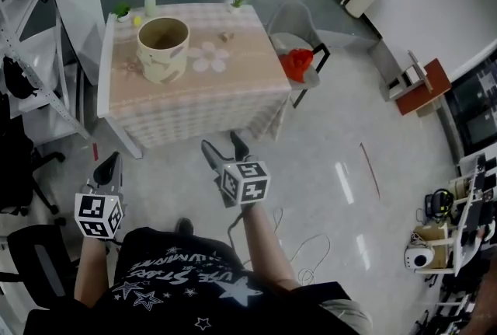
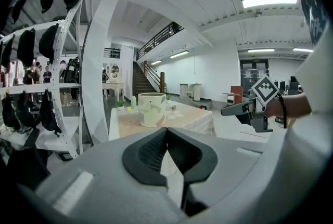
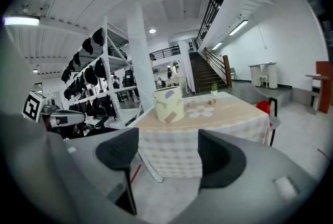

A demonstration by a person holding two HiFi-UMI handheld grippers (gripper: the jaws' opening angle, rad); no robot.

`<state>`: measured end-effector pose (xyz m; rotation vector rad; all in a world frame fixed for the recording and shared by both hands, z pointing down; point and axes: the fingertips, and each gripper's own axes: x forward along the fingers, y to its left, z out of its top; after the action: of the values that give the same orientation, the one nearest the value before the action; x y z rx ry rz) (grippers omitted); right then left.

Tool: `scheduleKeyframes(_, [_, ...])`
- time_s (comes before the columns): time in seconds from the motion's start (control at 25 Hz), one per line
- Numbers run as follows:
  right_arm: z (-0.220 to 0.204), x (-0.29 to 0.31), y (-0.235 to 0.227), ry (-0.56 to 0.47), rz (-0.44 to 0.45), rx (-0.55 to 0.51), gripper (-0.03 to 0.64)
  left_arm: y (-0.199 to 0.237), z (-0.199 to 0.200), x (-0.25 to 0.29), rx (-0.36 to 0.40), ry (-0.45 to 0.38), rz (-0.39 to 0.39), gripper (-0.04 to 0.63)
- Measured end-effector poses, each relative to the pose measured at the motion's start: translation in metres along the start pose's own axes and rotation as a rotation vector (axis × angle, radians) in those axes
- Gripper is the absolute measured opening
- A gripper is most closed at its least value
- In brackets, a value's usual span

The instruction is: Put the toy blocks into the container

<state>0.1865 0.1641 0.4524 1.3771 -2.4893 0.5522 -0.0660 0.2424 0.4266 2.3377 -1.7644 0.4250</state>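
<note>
So, worktop (image 1: 186, 104): covered with a checked cloth and standing on the floor (image 1: 326, 170) ahead of the person, with both tools well short of its near edge.
Container (image 1: 163, 50): a cream bucket with coloured patches, upright and open-topped, on the worktop's left half in the head view.
Toy blocks (image 1: 226, 36): small wooden pieces lying on the worktop to the right of the container, apart from it and just beyond a white flower-shaped mat (image 1: 210, 59).
Left tool (image 2: 166, 132): jaws pressed together with nothing between them, held over the floor and pointing towards the worktop.
Right tool (image 3: 169, 153): jaws standing apart and empty, only the cloth-covered worktop showing through the gap.
Potted plants (image 1: 122, 11): small green ones at the far corners of the worktop.
Chair (image 1: 299, 38): just beside the worktop's right edge, with something red on its seat.
</note>
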Motion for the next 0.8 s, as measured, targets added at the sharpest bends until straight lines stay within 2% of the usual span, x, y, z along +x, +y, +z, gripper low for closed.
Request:
scheduleKeyframes(0.16, [0.006, 0.008, -0.014, -0.002, 0.016, 0.012, 0.35, -0.006, 0.0, 0.009, -0.007, 0.027, 0.006, 0.011])
scheduleKeyframes(0.4, [0.005, 0.031, -0.017, 0.019, 0.035, 0.033, 0.35, 0.014, 0.008, 0.032, -0.014, 0.036, 0.033, 0.011])
scheduleKeyframes(0.64, [0.022, 0.074, -0.034, 0.027, 0.008, 0.035, 0.35, 0.046, 0.015, 0.088, -0.027, 0.033, 0.025, 0.011])
scheduleKeyframes(0.8, [0.045, 0.113, -0.06, 0.035, -0.04, 0.029, 0.35, 0.074, 0.024, 0.14, -0.041, 0.033, 0.012, 0.011])
